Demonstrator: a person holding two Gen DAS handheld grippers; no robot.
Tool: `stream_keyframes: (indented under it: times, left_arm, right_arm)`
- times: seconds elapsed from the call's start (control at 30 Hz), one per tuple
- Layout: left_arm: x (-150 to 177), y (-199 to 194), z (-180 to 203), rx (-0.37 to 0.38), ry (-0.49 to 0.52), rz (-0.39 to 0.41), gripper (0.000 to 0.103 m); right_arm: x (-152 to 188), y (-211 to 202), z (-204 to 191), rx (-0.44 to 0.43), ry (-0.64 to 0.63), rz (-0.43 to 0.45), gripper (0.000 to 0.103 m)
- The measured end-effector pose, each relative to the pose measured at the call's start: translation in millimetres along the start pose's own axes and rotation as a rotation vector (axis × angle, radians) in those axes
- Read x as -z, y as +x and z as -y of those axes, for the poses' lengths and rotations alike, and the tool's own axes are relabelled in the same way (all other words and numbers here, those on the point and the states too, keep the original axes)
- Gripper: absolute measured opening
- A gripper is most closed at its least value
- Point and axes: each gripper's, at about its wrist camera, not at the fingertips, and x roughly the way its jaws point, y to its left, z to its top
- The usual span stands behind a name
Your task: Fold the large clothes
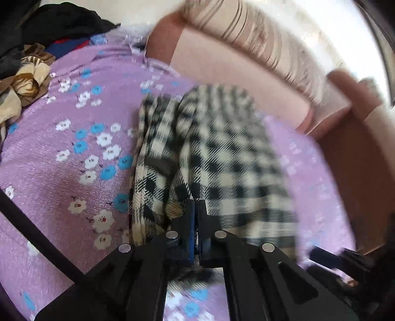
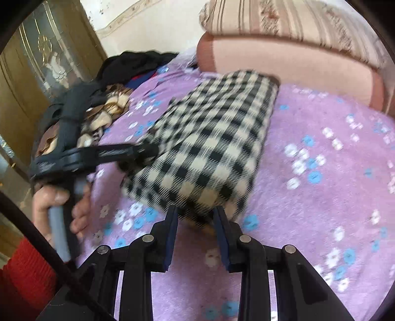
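left claw [image 1: 196, 210] clenched on checked garment [image 2: 209, 138], lengthwise toward pillows [image 2: 284, 56]; right claw [image 2: 196, 217] released.

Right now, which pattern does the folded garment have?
The folded garment has a black-and-cream check pattern, seen best in the right wrist view.

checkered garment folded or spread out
Folded: the checkered garment lies as a compact layered rectangle on the purple bedspread, stacked edges visible beside the left gripper.

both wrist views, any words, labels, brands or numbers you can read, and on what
No text can be read in either view.
Left gripper: faint pale marks along its arm, too blurred to read.
Checked garment, floral bedspread, striped pillow: patterns only, no writing or labels showing.
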Motion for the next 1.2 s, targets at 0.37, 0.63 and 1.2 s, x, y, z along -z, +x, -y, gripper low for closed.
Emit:
stream_keyframes:
  times: [0.37, 0.63, 1.2]
  left_arm:
    - [19, 0, -55, -0.161, -0.103, -0.098, 0.0]
    - [5, -26, -34, -0.009, -0.064, 0.038, 0.056]
    - [22, 29, -24, -0.007, -0.07, -0.15, 0.006]
  right_arm:
    - [-69, 20, 19, 0.103, 0.091, 0.117, 0.033]
    - [-93, 58, 92, 0.069, 0.349, 0.091, 0.07]
    - [-83, 120, 130, -0.293, 0.529, 0.018, 0.082]
